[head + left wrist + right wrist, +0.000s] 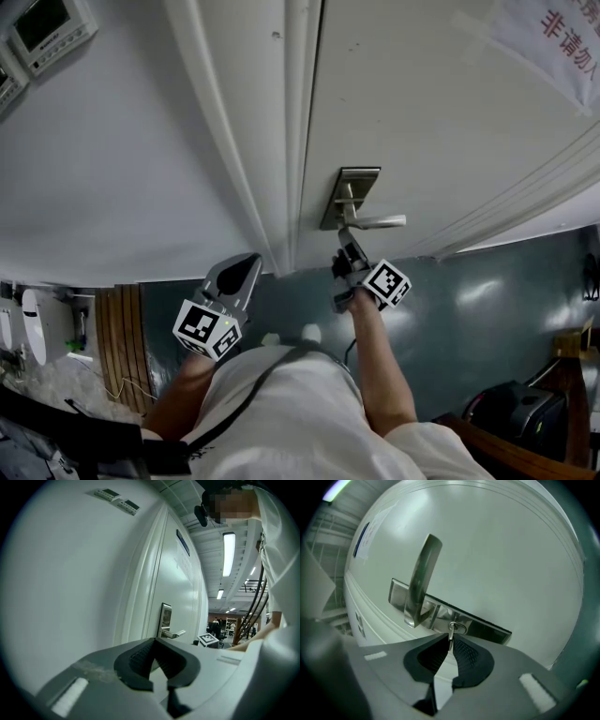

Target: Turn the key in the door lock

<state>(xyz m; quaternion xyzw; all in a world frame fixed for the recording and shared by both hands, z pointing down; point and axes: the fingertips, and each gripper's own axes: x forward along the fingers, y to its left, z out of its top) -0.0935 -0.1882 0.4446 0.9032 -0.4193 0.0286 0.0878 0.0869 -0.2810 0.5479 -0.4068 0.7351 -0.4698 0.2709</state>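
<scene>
Ribbed right tongs (450,645) pinch thin metal key (451,632).

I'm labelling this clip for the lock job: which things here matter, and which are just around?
In the job: key, lock plate, right tongs closed on the key.
Just around: door handle, left tongs, wall panels, paper notice.
</scene>
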